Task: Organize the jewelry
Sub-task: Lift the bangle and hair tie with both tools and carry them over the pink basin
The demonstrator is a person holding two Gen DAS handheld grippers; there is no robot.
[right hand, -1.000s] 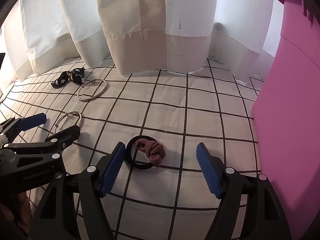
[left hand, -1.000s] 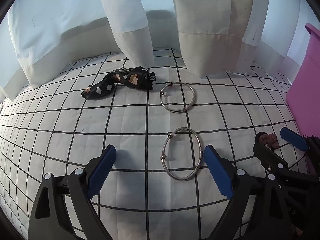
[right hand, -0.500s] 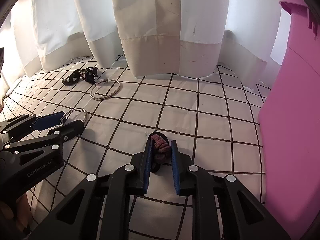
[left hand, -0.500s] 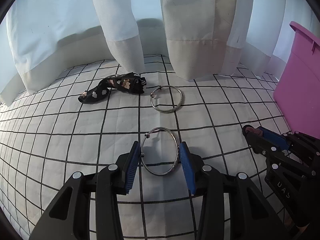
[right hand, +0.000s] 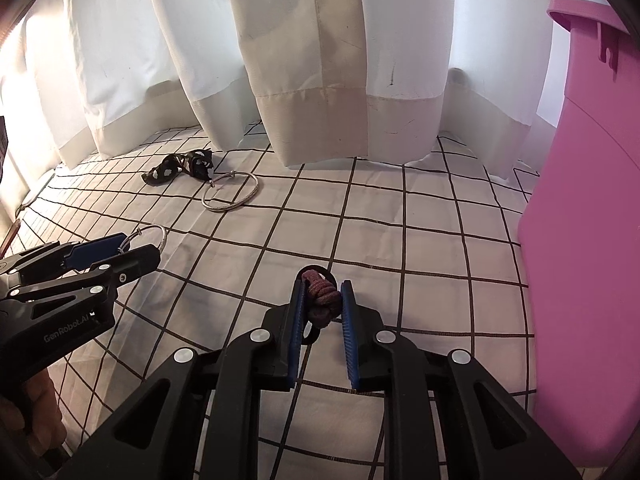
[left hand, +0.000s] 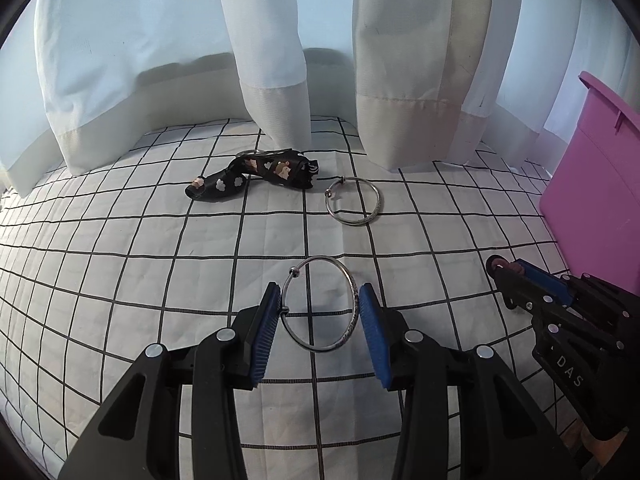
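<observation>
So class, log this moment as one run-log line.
left gripper: shut on bangle | right gripper: shut on hair tie | second bangle: on cloth | bin: right

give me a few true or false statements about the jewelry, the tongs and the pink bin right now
1. The left tongs are closed on a silver bangle. True.
2. The right tongs hold a silver bangle. False: they grip a knotted maroon hair tie with a black ring.
3. A second silver bangle lies on the checked cloth beside a black patterned strap. True.
4. The pink bin stands to the left of both tongs. False: it stands at the right edge in both views.
5. The second bangle lies inside the pink bin. False: it lies on the cloth near the curtain.
</observation>
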